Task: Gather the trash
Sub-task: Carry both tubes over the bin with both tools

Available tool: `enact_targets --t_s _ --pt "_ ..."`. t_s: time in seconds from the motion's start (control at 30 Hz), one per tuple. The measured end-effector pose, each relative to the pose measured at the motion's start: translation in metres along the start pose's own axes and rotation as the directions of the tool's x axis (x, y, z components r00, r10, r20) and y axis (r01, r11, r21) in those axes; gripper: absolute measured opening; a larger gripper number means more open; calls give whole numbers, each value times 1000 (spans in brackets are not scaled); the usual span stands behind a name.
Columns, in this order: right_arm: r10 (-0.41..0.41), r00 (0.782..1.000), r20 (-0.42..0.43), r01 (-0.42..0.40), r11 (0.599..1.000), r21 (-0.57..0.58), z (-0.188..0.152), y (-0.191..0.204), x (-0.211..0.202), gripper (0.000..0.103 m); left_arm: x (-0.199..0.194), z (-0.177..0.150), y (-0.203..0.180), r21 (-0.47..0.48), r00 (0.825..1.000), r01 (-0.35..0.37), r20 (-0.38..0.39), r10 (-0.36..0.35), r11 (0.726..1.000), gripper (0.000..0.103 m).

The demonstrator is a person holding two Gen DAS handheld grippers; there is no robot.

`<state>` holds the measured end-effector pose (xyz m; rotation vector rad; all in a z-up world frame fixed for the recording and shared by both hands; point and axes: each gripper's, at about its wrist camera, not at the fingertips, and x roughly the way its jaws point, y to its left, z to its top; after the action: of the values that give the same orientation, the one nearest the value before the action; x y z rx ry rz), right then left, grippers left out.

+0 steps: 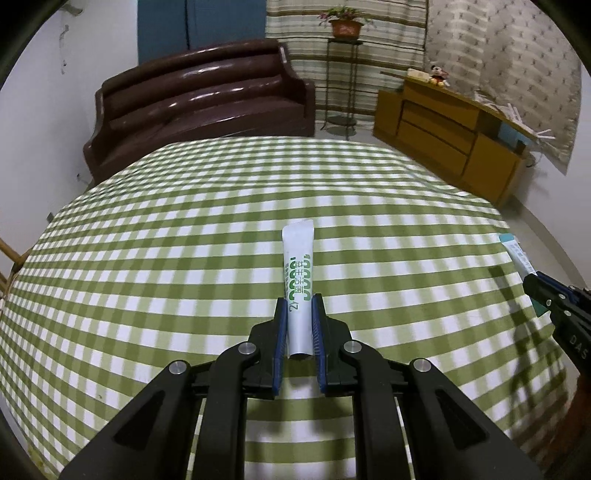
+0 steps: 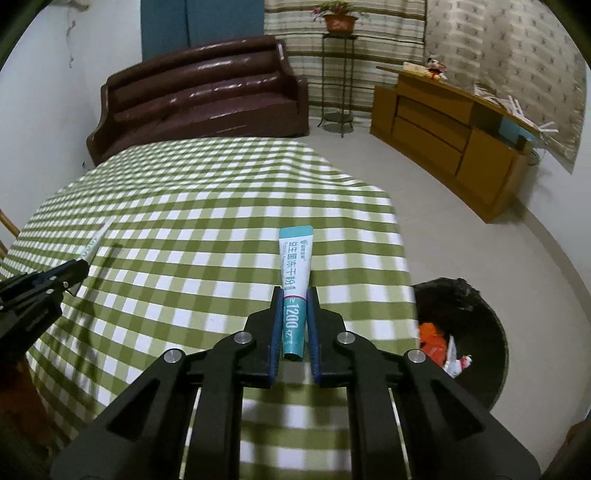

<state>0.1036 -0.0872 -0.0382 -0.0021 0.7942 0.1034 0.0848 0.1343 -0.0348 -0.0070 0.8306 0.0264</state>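
Your left gripper [image 1: 299,306] was clenched on a white sachet [image 1: 298,266] with green print, its blue pads pressing both long sides. The sachet stuck straight out past the fingertips, over the green-checked tablecloth [image 1: 147,258].

Off to that gripper's right, near the edge of the view, your right gripper [image 1: 535,284] pointed inward, with a sachet end poking from its tip.

Your right gripper [image 2: 291,295] was likewise clamped on a teal sachet [image 2: 294,280], white on its far half and teal on the near half between the pads. It too projected forward beyond the fingertips, above the cloth [image 2: 184,206] near the table's right edge.

Below and to the right of that gripper, on the floor beside the table, sat a dark bin [image 2: 476,332] holding orange and white rubbish [image 2: 436,343]. To that gripper's left, the left gripper [image 2: 79,267] showed with the white sachet [image 2: 96,240] seen edge-on.

Farther ahead of both grippers, past the table's far edge, stood a brown sofa [image 1: 199,96] against the wall. Ahead and to the right was a wooden cabinet [image 1: 443,136], with a small plush toy [image 1: 437,75] on its top. Between sofa and cabinet, a thin metal stand [image 1: 341,81] carried a potted plant [image 1: 345,22] in front of striped curtains [image 1: 391,37].
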Motion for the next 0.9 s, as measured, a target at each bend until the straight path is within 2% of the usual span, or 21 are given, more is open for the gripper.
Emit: enact_targets --t_s 0.37,0.67,0.9 --pt "-79 994 76 73 994 83 -17 -62 -43 12 -10 6 -69 80 995 92 36 -95 993 14" --pt "-163 983 82 150 978 148 -33 -116 -57 12 -11 5 -137 166 984 167 42 -176 972 14" --pt "-179 981 69 162 966 203 -39 -143 -54 12 -8 5 -180 219 975 208 33 -221 953 14"
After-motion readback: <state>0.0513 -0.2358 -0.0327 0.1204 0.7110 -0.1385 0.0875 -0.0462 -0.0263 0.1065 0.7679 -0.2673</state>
